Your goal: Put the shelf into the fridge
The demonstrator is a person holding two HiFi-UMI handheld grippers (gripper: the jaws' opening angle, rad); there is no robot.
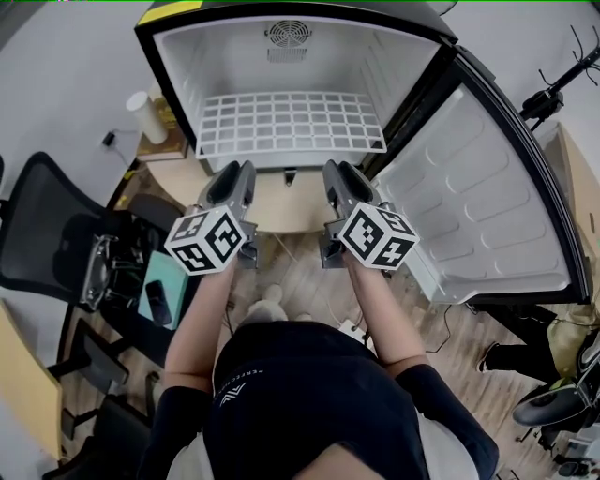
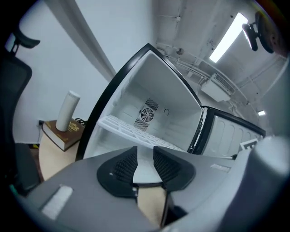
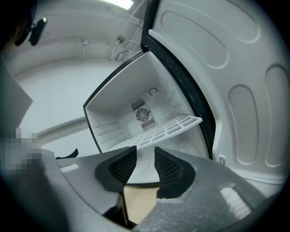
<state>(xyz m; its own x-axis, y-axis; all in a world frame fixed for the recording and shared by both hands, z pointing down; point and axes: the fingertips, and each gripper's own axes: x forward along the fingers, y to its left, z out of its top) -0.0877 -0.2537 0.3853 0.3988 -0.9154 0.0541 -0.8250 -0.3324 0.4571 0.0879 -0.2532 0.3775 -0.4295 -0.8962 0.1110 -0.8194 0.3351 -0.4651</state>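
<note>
At the far left a black office chair stands on the wooden floor, and near it a dark phone lies on a teal surface. Farther back, a white cylinder stands upright on a brown book, just left of the fridge.

The left tool hovers over the pale wooden desk, near the fridge's open front. Its own view shows it released: the two ribbed black jaws stand apart with nothing between them, only the fridge's white front edge and a strip of desk in the gap.

The fridge stands open toward the person, white inside with a black frame. The shelf, a white grid, lies flat inside it, spanning from the left wall to the right wall. It is well clear of both tools. A round fan sits in the back wall above the shelf.

The right tool is level with the left one, just right of it over the same desk. It is also released, with its jaws apart and empty, pointing at the shelf's near edge from a short way off.

To the right, the fridge's door is swung wide open, its moulded white inner face turned up toward the head view.
</note>
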